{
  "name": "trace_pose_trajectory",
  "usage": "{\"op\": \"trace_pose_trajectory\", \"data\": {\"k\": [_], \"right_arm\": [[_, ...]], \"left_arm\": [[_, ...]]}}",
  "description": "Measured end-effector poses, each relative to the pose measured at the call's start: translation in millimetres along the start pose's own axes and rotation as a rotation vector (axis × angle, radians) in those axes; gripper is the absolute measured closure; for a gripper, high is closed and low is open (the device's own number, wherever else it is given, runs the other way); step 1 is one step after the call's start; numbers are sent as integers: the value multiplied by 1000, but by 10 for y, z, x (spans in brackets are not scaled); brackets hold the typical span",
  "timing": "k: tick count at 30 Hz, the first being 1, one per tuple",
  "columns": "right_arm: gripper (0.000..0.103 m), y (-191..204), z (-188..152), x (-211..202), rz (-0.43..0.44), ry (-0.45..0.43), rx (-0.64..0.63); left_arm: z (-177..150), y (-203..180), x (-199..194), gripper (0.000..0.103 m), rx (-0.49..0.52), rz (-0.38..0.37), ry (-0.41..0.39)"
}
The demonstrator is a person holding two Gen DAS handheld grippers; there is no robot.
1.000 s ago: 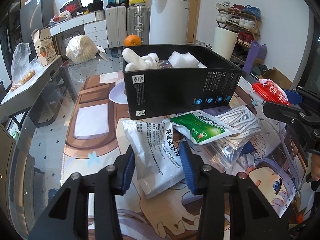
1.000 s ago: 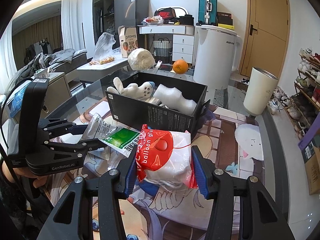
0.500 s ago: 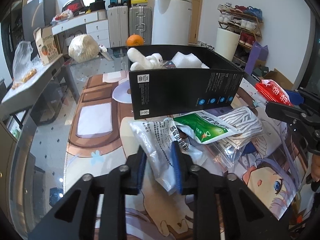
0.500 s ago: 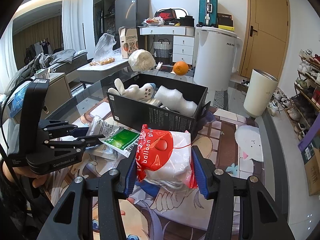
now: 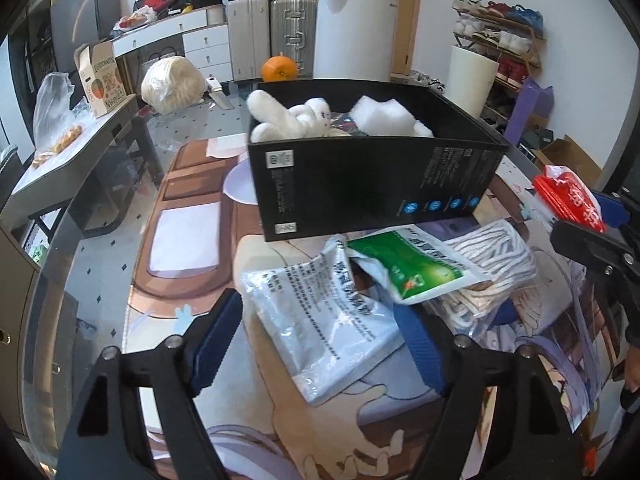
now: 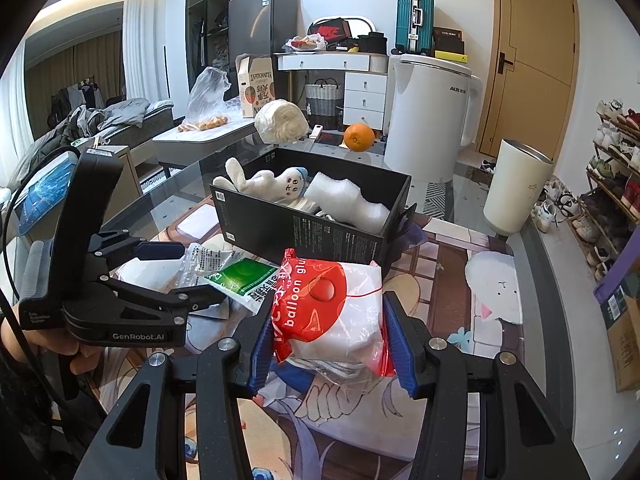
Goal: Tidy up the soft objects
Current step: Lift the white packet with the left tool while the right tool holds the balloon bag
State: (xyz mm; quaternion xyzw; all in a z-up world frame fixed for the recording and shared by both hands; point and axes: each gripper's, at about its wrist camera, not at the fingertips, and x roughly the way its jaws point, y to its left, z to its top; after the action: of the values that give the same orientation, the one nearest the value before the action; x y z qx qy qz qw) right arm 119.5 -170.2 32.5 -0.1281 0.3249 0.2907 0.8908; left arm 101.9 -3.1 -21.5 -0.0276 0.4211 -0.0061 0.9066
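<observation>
Worktop [image 5: 100, 264]: glass, laid with a printed mat [image 5: 328, 420].

Box [image 5: 372, 188]: black, open-topped, standing on the mat. Holds a white plush [image 5: 292, 118] at its left end and white foam [image 5: 384, 120] to the plush's right.

White pouch [image 5: 320, 320]: flat on the mat in front of the box, lying between the pads of the left tongs [image 5: 320, 340]; the tongs are opening, pads clear of the pouch on both sides.

Green pouch [image 5: 408, 268]: overlaps the white pouch's right edge and rests on a bagged cord bundle [image 5: 496, 272].

Red-and-white bag [image 6: 332, 312]: printed "balloon", gripped on both sides by the right tongs [image 6: 332, 348], near the box's front.

Orange [image 5: 280, 68]: beyond the box.
</observation>
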Motion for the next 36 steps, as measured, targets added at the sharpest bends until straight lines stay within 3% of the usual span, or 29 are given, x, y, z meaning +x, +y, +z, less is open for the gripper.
{"op": "trace_pose_trajectory", "data": {"k": [8, 11, 17, 26, 27, 29, 32, 36], "right_arm": [[53, -18, 3, -3, -1, 0, 3], [53, -28, -2, -5, 0, 2, 4], [53, -45, -3, 6, -3, 4, 6], [53, -30, -7, 24, 1, 4, 4], [53, -33, -6, 26, 0, 5, 6], [53, -38, -6, 25, -2, 4, 7], [53, -38, -4, 26, -1, 4, 6], [53, -40, 0, 27, -1, 1, 3]], "left_arm": [[60, -6, 78, 14, -41, 14, 29], [53, 8, 148, 14, -49, 41, 69], [-31, 81, 85, 14, -14, 78, 76], [9, 52, 128, 15, 18, 61, 71], [3, 46, 121, 16, 21, 56, 69], [-5, 46, 95, 33, 29, 32, 51], [-30, 30, 38, 49, 52, 38, 21], [-58, 21, -26, 59, 62, 49, -4]]}}
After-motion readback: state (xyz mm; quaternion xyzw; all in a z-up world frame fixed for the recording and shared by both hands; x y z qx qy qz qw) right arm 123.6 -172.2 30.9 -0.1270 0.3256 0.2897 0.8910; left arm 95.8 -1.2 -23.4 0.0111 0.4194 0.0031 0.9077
